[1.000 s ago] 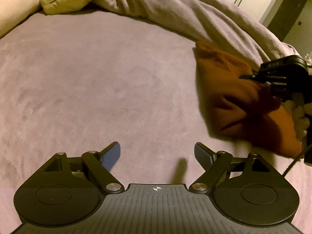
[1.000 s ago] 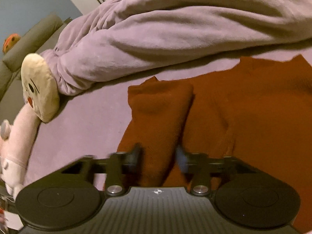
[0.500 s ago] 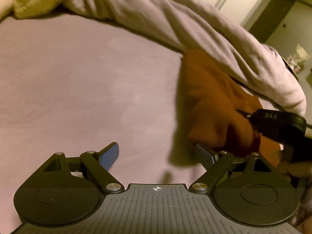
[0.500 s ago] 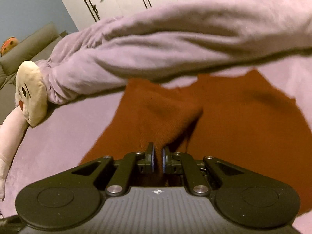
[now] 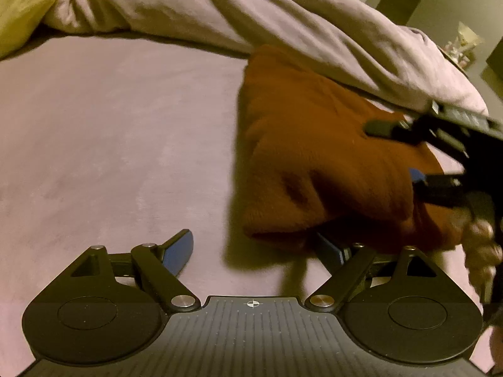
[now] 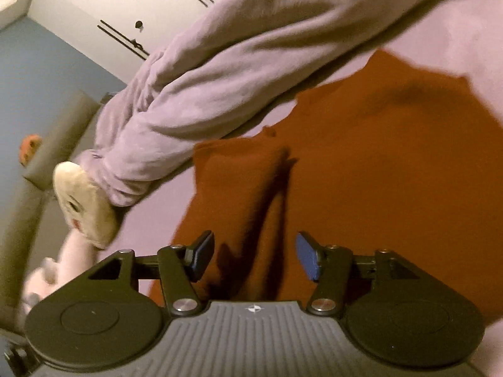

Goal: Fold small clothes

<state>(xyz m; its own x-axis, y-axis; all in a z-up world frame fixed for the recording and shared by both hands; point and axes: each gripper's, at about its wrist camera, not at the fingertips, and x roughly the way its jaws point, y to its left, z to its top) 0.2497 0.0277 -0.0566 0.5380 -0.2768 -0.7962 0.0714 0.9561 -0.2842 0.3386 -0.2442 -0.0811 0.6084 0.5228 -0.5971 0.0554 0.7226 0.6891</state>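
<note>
A rust-brown small garment [image 5: 314,157] lies on the lilac bed sheet [image 5: 110,144], with one side folded over onto itself. My left gripper [image 5: 254,251] is open and low over the sheet. Its right finger [image 5: 330,251] sits just under the garment's near folded edge, and nothing is between the pads. In the right wrist view my right gripper [image 6: 256,259] hovers over the garment [image 6: 377,172]. Its jaws are opening, and the folded flap [image 6: 239,194] lies loose below them without the pads pressing on it. The right gripper [image 5: 405,154] also shows at the right in the left wrist view.
A rolled lilac blanket [image 6: 220,72] runs along the far side of the garment. A cream plush toy [image 6: 85,201] lies at its end, seen also as the toy [image 5: 22,6] at the far left. White wardrobe doors [image 6: 125,6] stand behind. A person's hand [image 5: 481,251] holds the right gripper.
The right gripper, shut on a fold of the garment half a second ago, has parted its jaws and the fold has dropped. The left gripper has come closer to the garment's edge.
</note>
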